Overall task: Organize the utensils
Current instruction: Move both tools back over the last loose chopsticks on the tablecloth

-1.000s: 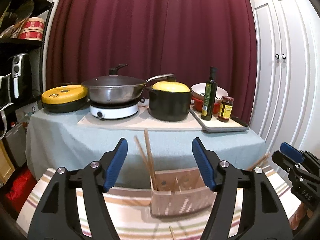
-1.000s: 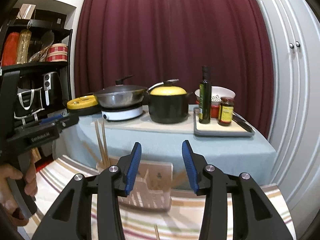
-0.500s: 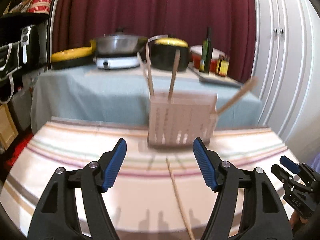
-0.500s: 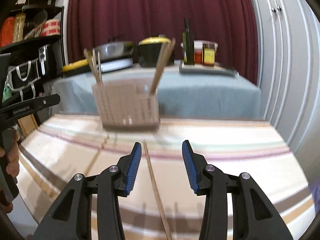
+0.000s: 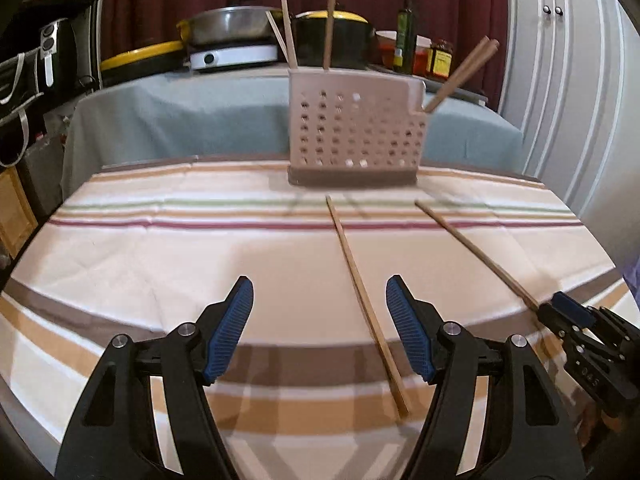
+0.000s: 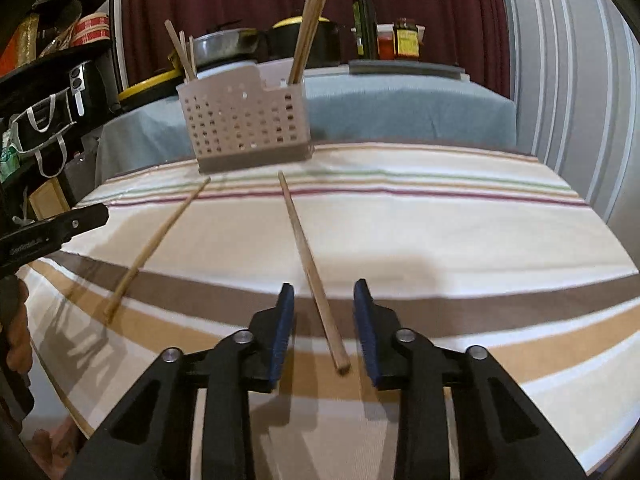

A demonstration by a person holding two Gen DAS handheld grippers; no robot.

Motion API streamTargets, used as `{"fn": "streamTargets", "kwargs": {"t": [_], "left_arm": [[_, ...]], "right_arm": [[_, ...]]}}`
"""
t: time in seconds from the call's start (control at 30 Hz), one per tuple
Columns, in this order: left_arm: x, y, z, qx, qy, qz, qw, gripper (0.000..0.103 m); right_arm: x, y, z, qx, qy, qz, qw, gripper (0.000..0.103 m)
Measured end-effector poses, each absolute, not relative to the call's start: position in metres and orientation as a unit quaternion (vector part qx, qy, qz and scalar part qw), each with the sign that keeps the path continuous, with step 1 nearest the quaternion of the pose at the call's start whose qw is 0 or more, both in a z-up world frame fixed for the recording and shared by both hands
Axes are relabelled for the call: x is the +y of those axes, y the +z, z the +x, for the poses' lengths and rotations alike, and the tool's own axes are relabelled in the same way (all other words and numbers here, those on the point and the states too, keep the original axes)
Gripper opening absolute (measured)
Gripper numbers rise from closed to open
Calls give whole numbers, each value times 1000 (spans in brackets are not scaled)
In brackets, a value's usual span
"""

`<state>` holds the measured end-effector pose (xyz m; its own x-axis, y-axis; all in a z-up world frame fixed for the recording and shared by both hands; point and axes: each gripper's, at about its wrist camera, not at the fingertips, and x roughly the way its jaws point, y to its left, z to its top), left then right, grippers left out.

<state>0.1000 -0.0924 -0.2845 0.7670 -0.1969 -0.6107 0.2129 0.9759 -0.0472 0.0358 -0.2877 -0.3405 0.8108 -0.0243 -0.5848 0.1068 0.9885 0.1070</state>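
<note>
A beige perforated utensil holder (image 5: 356, 136) (image 6: 244, 120) stands at the far side of the striped tablecloth (image 5: 160, 264), with several chopsticks upright in it. Two loose wooden chopsticks lie on the cloth in front of it. One chopstick (image 5: 352, 264) (image 6: 156, 248) runs between the fingers of my open left gripper (image 5: 318, 300), close to its right finger. The other chopstick (image 5: 472, 248) (image 6: 304, 248) lies with its near end between the fingers of my open right gripper (image 6: 323, 296); the fingers stand apart from it. The right gripper (image 5: 560, 304) shows at the lower right of the left wrist view.
Behind the cloth stands a blue-covered table (image 5: 180, 112) with a wok (image 5: 228, 26), a black pot with a yellow lid (image 5: 332, 32), an oil bottle (image 5: 404, 28) and jars. A dark shelf (image 5: 36, 60) is at the left, white cupboard doors (image 5: 560, 80) at the right.
Both grippers have come down and back towards the near edge of the striped cloth. The two loose chopsticks now lie between their fingers. Both stayed open.
</note>
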Motion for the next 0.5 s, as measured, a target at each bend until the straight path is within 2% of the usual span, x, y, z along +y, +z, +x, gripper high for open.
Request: {"fn": "streamTargets", "kwargs": {"t": [0.1, 0.17, 0.37, 0.5], "left_arm": [[-96, -292, 93, 329, -115, 10, 937, 68], [-99, -296, 89, 332, -120, 9, 936, 68], [-112, -313, 80, 338, -132, 22, 932, 67], [-116, -326, 80, 351, -132, 35, 926, 51]], "right_arm": [[-286, -343, 33, 309, -36, 66, 948, 15], [-284, -344, 31, 308, -37, 64, 949, 11], [-271, -344, 28, 307, -26, 64, 949, 9], [-264, -343, 28, 307, -18, 67, 949, 8]]}}
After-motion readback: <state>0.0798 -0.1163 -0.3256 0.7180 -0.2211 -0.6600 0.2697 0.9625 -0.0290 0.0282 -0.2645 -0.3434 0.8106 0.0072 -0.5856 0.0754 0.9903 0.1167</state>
